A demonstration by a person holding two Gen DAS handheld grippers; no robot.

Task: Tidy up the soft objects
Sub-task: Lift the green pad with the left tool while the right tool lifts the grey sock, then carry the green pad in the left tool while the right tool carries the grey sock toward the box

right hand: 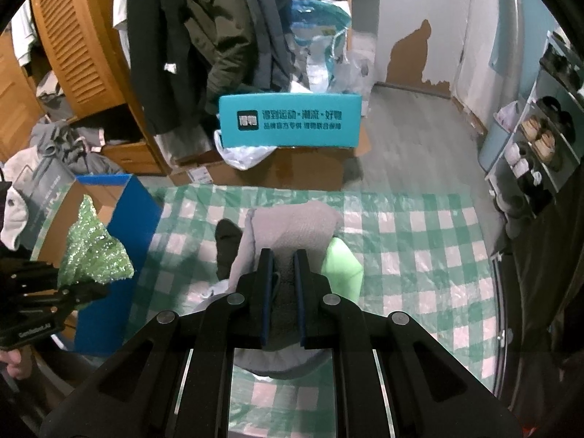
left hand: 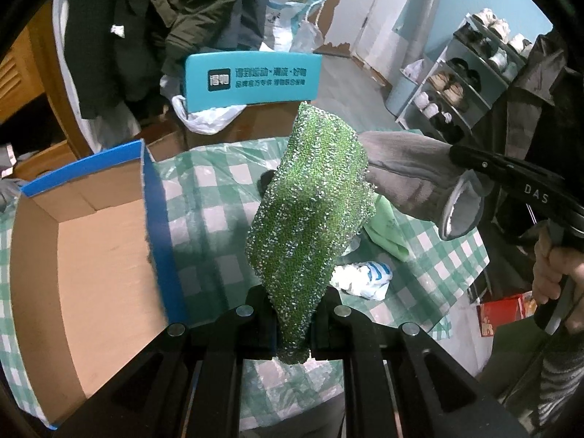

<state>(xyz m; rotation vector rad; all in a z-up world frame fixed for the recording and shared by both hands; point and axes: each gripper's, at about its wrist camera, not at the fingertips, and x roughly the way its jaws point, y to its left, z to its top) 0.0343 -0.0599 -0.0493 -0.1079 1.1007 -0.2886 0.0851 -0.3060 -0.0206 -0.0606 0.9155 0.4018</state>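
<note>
A green glittery scouring cloth (left hand: pixel 310 211) stands up out of my left gripper (left hand: pixel 292 325), which is shut on its lower end above the checked tablecloth (left hand: pixel 204 189). Just left of it is an open cardboard box with blue outer walls (left hand: pixel 160 226). My right gripper (right hand: pixel 281 259) is shut on a grey fleece sock (right hand: pixel 292 226) that hangs over the table; in the left wrist view this sock (left hand: pixel 412 182) hangs right of the green cloth. On the table lie a pale green cloth (right hand: pixel 341 266), a black sock (right hand: pixel 228 244) and a white-and-blue soft item (left hand: pixel 365 277).
A teal box (right hand: pixel 290 122) sits on cardboard cartons beyond the table's far edge. Coats (right hand: pixel 204 36) hang behind it beside a wooden cupboard (right hand: pixel 73 43). A shoe rack (left hand: pixel 463 84) lines the right wall, and a red carton (left hand: pixel 503 310) lies on the floor.
</note>
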